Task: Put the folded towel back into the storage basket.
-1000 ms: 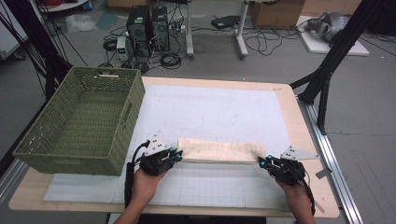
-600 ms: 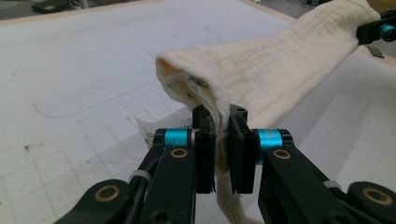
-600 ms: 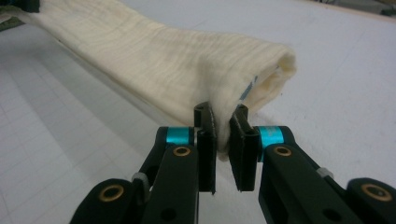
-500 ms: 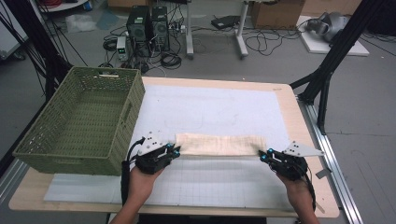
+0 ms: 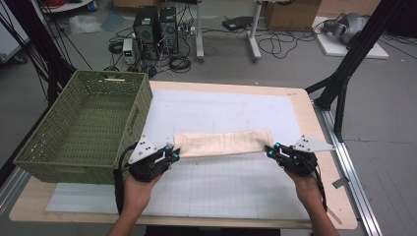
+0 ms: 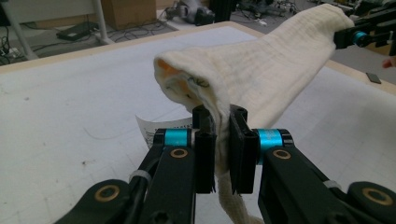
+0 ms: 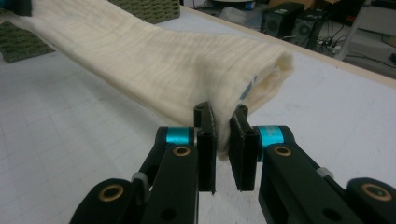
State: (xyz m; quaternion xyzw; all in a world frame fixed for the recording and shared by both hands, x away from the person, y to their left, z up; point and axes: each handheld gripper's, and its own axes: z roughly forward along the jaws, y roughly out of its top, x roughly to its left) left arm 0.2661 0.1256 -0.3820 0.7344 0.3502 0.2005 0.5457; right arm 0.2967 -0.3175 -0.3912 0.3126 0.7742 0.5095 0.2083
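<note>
I have the cloth [image 5: 222, 143] pinched at both ends: left gripper [image 5: 169, 152] jaws clamped on one end, right gripper [image 5: 271, 149] jaws clamped on the other. A second ago it lay nearer me on the table [image 5: 236, 105]; now it is lifted, stretched between my grippers, just right of the basket [image 5: 83, 123]. I judge it is being carried or spread. A white tag [image 6: 156, 128] with print hangs below it, too small to read.
</note>
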